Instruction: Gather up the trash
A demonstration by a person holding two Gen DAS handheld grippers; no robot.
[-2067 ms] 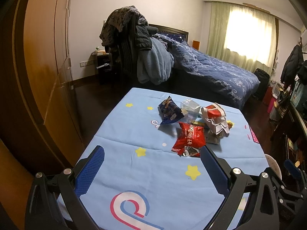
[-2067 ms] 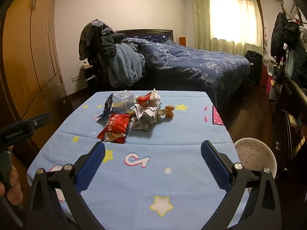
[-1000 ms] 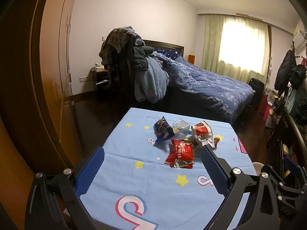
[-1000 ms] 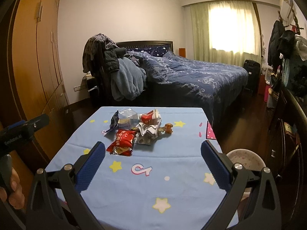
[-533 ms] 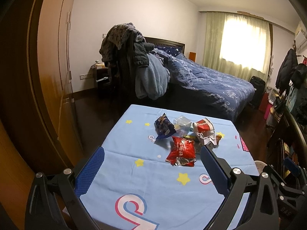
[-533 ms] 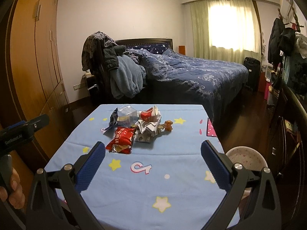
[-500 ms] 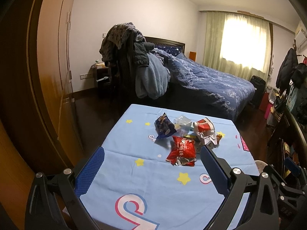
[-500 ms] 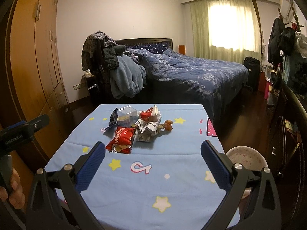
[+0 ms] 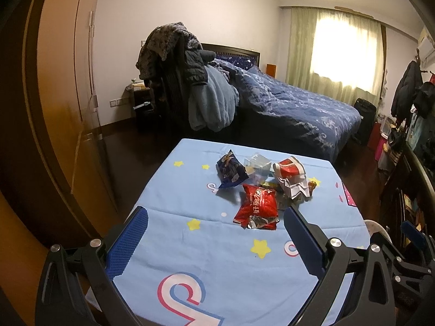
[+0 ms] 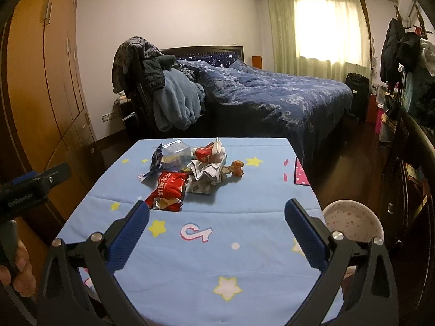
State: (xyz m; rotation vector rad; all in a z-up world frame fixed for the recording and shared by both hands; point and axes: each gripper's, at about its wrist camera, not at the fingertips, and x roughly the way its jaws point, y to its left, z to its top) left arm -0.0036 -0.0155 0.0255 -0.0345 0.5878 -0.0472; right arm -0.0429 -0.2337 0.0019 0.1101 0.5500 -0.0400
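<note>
The left gripper [image 9: 214,233] is hanging low over the near part of the table [image 9: 190,271], its jaws spread wide and gripping nothing; the right gripper [image 10: 216,226] is doing the same, equally wide and empty. Just ahead of the left gripper, nearly touching the tip of its right-hand finger, the red snack packet [image 9: 257,207] is lying flat, its long axis running away from the tongs and its torn, silvery mouth pointing back toward them; from the right gripper it [image 10: 168,190] is sitting ahead and to the left, just beyond the left-hand finger. Farther out, the blue snack bag [image 9: 231,172] is standing ahead-left of the red one, with a clear plastic container [image 10: 175,152] behind it and a crumpled red-and-white paper wrapper [image 9: 292,179] ahead-right, all bunched together. A white bin [image 10: 352,220] is sitting off the table edge to the right of the right gripper. This looks like the approach stage, with nothing yet collected. The next move probably calls for easing one gripper forward and down so its fingers straddle the red packet across its short width, then closing.
</note>
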